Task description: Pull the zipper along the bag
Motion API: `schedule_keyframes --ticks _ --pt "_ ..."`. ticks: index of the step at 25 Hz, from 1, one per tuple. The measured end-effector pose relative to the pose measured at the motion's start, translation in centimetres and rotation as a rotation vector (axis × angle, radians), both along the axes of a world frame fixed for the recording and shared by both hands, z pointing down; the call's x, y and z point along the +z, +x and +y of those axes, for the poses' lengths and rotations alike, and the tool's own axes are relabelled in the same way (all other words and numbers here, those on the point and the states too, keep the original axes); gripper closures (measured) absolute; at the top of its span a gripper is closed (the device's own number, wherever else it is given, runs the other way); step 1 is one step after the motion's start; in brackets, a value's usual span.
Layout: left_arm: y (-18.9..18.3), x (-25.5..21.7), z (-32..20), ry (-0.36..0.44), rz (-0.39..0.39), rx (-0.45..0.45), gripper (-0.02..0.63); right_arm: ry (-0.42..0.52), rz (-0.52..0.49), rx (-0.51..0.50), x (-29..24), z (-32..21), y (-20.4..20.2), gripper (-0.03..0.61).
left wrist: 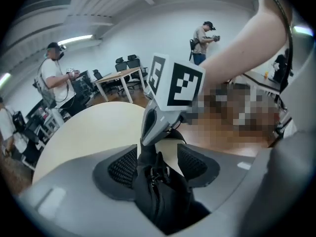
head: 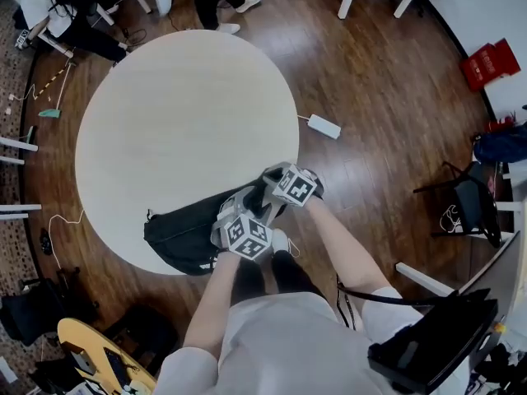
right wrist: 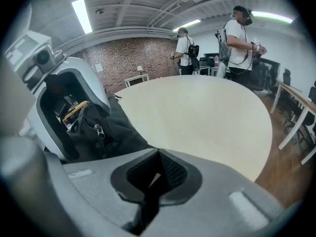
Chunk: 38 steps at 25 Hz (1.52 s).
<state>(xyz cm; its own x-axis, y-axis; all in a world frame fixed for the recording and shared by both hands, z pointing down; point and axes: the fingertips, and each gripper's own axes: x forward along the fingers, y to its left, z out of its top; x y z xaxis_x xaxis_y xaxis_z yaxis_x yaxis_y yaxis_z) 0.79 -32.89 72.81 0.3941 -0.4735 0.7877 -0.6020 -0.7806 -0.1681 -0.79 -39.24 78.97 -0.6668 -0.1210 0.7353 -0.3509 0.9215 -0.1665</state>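
Note:
A black bag (head: 185,235) lies at the near edge of the round pale table (head: 181,113). My left gripper (left wrist: 157,164) is open and straddles a raised fold of the bag, with the zipper pull (left wrist: 157,174) between its pads (left wrist: 123,166). My right gripper (right wrist: 154,179) is shut on a thin fold of the bag's black fabric at its end nearest me. In the left gripper view the right gripper (left wrist: 157,120) stands just ahead, pointing down onto the bag. The right gripper view shows the left gripper (right wrist: 64,107) over the bag with the zipper pull (right wrist: 99,131) dangling.
The bag's end overhangs the table edge near my legs. A white power strip (head: 324,126) lies on the wood floor to the right. People (right wrist: 239,33) stand beyond the table, with desks and chairs (left wrist: 123,73) behind. A yellow board (head: 99,356) sits low left.

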Motion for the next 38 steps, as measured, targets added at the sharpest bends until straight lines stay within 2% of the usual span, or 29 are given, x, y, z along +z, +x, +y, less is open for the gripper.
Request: schedule_keyframes --ticks 3,6,7,9,11,12,19,23,31,38 --pt "0.8 1.7 -0.3 -0.020 -0.087 0.086 0.365 0.000 -0.006 -0.007 -0.4 0.1 0.1 0.588" --pt "0.6 3.6 0.3 -0.076 -0.193 0.139 0.391 0.014 -0.009 -0.004 -0.4 0.3 0.0 0.588" --pt "0.5 3.9 0.4 -0.080 -0.218 0.143 0.411 0.014 -0.009 0.001 -0.4 0.4 0.0 0.588" --pt "0.2 3.7 0.3 -0.062 -0.236 0.134 0.504 0.008 -0.010 0.012 -0.6 0.5 0.0 0.586" --pt "0.1 3.1 0.2 -0.041 -0.220 0.123 0.576 0.003 -0.008 0.026 -0.5 0.6 -0.1 0.588" --pt "0.2 2.7 0.3 -0.036 -0.205 0.121 0.583 0.004 -0.004 0.033 -0.5 0.6 0.0 0.588" --pt "0.3 -0.5 2.4 0.001 -0.125 0.076 0.588 0.037 0.024 0.066 0.0 0.1 0.2 0.586" --pt "-0.9 -1.9 4.3 0.016 -0.075 -0.006 0.588 0.029 0.059 0.105 0.0 0.1 0.8 0.588" --pt "-7.0 -5.2 6.8 -0.003 0.114 -0.226 0.588 0.040 0.151 0.154 0.0 -0.1 0.8 0.588" --pt "-16.8 -7.0 10.4 0.050 0.150 -0.444 0.589 0.041 0.257 0.162 1.2 0.1 1.7 0.588"
